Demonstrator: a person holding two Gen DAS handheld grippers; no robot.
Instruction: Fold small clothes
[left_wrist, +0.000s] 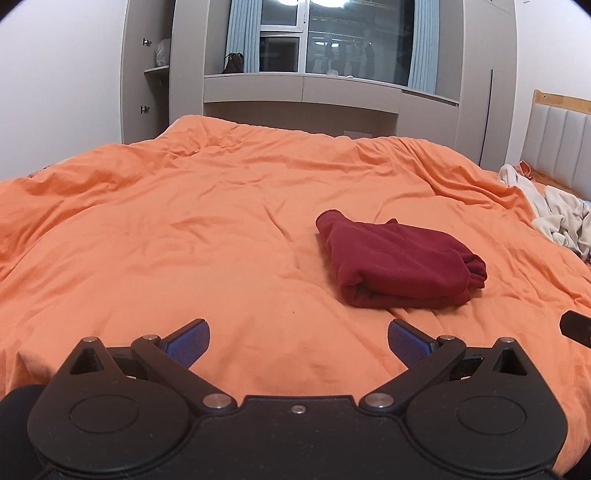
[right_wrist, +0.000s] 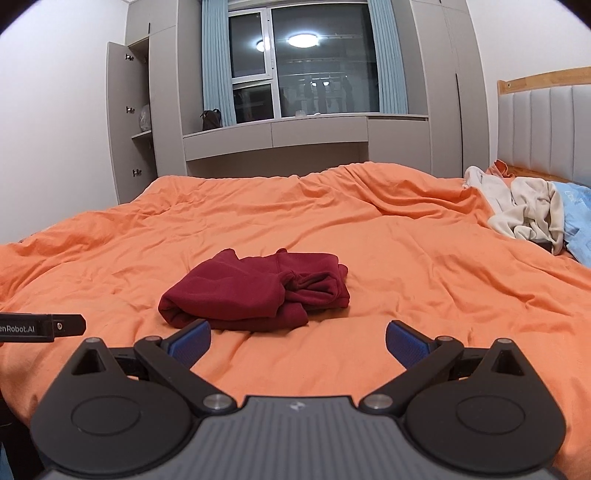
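A dark red garment (left_wrist: 397, 264) lies folded in a compact bundle on the orange duvet (left_wrist: 184, 229). In the right wrist view the garment (right_wrist: 255, 291) sits ahead and left of centre on the duvet (right_wrist: 406, 258). My left gripper (left_wrist: 298, 341) is open and empty, hovering over the duvet, short and left of the garment. My right gripper (right_wrist: 298, 341) is open and empty, just short of the garment, its left fingertip close to the bundle's near edge. The left gripper's side (right_wrist: 40, 326) shows at the left edge of the right wrist view.
A heap of cream clothes (right_wrist: 524, 210) and a light blue item (right_wrist: 578, 218) lie at the bed's right by the padded headboard (right_wrist: 546, 125). Grey wardrobes and a window bench (right_wrist: 277, 136) stand beyond the bed. An open cabinet door (right_wrist: 118, 122) stands far left.
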